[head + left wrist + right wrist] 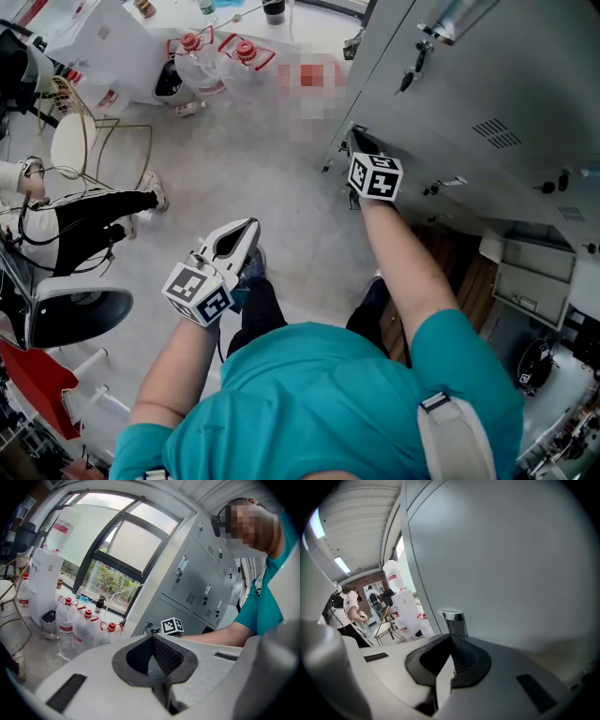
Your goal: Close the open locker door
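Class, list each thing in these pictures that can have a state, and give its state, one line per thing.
locker door: open, swung out from the cabinet.
right hand-held gripper: shut, nothing between its jaws, tips close to the door's chrome knob.
left hand-held gripper: shut, empty, held in the air away from the lockers.
upper locker doors: closed.
water bottles: upright on the floor, red caps on.

Head view steeply down — gripper views close, lockers (525, 75) shared
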`<move>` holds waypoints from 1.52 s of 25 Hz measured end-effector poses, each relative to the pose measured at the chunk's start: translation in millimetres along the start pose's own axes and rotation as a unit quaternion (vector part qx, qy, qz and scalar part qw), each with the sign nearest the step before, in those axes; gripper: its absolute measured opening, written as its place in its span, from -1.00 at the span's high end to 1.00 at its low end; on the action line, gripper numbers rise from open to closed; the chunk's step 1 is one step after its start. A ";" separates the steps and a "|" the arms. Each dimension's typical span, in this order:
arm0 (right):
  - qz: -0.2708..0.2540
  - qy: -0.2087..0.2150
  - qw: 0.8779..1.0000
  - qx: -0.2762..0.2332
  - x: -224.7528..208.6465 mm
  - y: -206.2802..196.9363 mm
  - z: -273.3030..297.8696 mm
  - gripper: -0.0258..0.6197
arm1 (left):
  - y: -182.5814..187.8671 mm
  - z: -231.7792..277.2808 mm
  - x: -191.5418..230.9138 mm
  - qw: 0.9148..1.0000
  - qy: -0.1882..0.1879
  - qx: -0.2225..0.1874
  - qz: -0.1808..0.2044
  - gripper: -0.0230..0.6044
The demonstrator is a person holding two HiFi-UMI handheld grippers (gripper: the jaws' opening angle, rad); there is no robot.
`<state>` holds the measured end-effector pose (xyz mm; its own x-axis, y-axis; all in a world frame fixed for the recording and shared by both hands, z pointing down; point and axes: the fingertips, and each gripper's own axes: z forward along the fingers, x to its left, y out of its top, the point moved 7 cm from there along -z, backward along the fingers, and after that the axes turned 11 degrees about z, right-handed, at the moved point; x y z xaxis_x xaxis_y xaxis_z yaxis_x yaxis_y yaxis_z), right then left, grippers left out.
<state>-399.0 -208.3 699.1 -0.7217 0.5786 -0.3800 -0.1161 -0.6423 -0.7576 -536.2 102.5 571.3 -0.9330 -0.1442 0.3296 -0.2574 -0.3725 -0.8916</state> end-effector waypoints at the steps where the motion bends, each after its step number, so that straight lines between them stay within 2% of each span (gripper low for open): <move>1: 0.016 0.000 1.000 0.000 -0.7 0.3 0.4 0.92 | 0.5 0.1 0.3 1.000 0.000 0.000 0.001 0.92; 5: 0.050 -0.003 0.999 0.000 -1.1 0.6 1.9 0.92 | 3.0 -1.4 2.1 1.000 0.002 -0.002 0.003 0.92; 13: 0.049 -0.003 0.999 0.007 -0.9 1.7 2.6 0.92 | 5.3 -2.5 1.5 1.000 0.002 -0.005 0.004 0.92; 22: -0.030 -0.013 0.999 0.012 7.3 2.7 -12.4 0.91 | 14.7 -2.2 -5.9 1.000 -0.001 -0.013 0.015 0.92; 27: -0.047 0.053 0.997 0.013 13.1 -13.9 -78.9 0.91 | 27.4 6.3 -23.7 0.999 -0.012 -0.020 0.034 0.92; 32: -0.012 0.123 0.992 -0.029 2.7 -14.4 -182.3 0.92 | 42.7 23.2 -49.7 0.998 -0.029 -0.036 0.051 0.92; 38: -0.027 0.136 0.989 -0.052 -8.4 -16.2 -273.1 0.92 | 55.3 39.8 -99.3 0.995 -0.064 -0.052 0.062 0.92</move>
<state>-204.6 -65.5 569.7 -0.5039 0.7335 -0.4561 -0.0674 -0.5599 -0.8258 -447.8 59.7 501.6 -0.9217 -0.3008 0.2449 -0.1725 -0.2478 -0.9533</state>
